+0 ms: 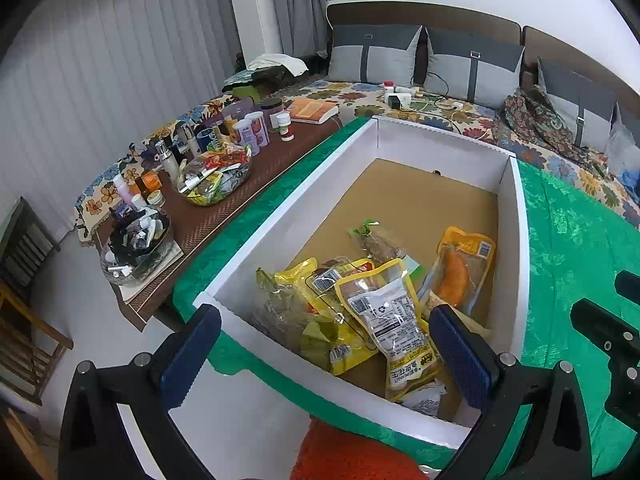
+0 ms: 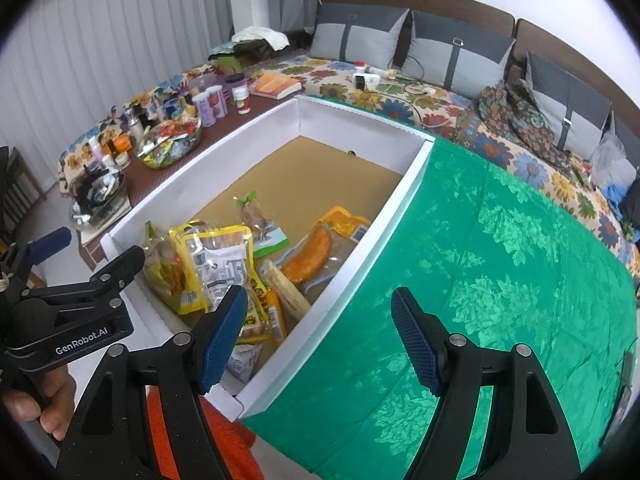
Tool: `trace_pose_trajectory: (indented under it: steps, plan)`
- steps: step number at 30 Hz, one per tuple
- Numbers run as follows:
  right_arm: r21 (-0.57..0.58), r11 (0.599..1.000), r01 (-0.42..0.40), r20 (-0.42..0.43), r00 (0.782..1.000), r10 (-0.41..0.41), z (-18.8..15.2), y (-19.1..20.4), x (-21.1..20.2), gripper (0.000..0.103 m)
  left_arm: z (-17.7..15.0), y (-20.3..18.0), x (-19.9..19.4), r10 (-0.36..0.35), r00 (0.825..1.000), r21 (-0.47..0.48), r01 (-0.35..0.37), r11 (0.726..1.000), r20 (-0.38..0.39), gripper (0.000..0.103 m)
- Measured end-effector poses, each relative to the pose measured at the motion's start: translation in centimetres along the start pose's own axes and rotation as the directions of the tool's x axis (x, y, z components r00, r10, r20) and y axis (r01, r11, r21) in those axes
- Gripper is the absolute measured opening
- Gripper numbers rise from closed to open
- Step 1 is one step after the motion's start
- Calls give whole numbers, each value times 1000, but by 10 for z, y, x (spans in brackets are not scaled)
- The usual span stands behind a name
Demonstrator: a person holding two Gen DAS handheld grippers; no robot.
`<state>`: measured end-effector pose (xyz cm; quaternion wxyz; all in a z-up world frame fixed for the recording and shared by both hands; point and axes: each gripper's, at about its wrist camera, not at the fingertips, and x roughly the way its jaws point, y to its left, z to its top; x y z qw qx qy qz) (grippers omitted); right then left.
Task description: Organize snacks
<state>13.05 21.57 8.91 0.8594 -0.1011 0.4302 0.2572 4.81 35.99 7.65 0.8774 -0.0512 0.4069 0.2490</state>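
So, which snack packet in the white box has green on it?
The small clear packet with the green top, lying alone farthest toward the empty end of the white box; the other packets are yellow or orange.

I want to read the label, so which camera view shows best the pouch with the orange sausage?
The left wrist view: the orange sausage pouch lies uncovered in the white box, barcode visible. The right wrist view shows it smaller and more slanted.

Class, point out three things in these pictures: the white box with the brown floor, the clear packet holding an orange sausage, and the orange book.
White box with brown floor (image 2: 362, 258), right wrist view, right wall.
Clear packet with orange sausage (image 1: 452, 278), left wrist view, sausage.
Orange book (image 1: 314, 110), left wrist view, cover.
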Motion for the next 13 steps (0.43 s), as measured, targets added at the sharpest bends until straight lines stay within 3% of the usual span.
trace_pose_trajectory:
  steps: [13]
  plan:
    - [-10,1000,-10,-25,1000,10,-2,5,10,77,-4,1,-3,-32,999,7,32,999,34,103]
